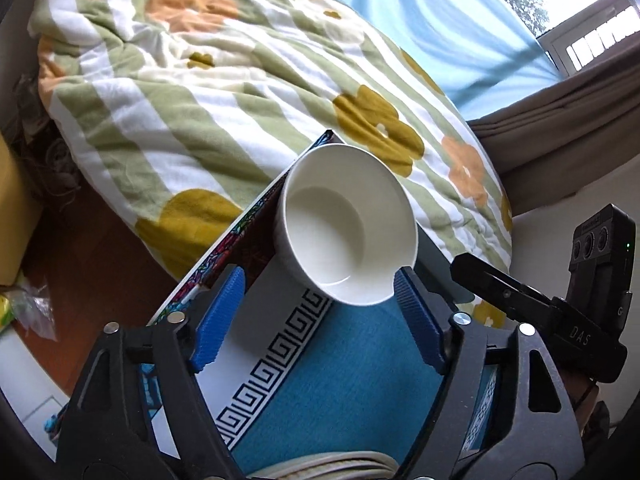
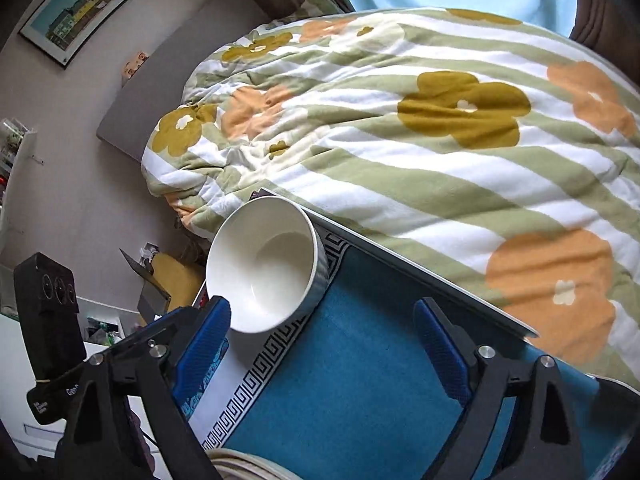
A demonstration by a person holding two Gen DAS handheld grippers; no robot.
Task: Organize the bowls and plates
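On blue mat (image 1: 340,360): white bowl (image 1: 346,228) upright, mouth up; left claw (image 1: 320,312), right claw (image 2: 344,344) wide, empty.

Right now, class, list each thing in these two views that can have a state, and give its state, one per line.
White bowl: upright, empty, standing on the blue mat, ungripped.
Blue mat: lying flat, partly covered by the bowl.
Stack of plates: only its edge shows, at the picture's bottom.
Left tongs: open, empty.
Right tongs: open, empty.
Floral blanket: rumpled.
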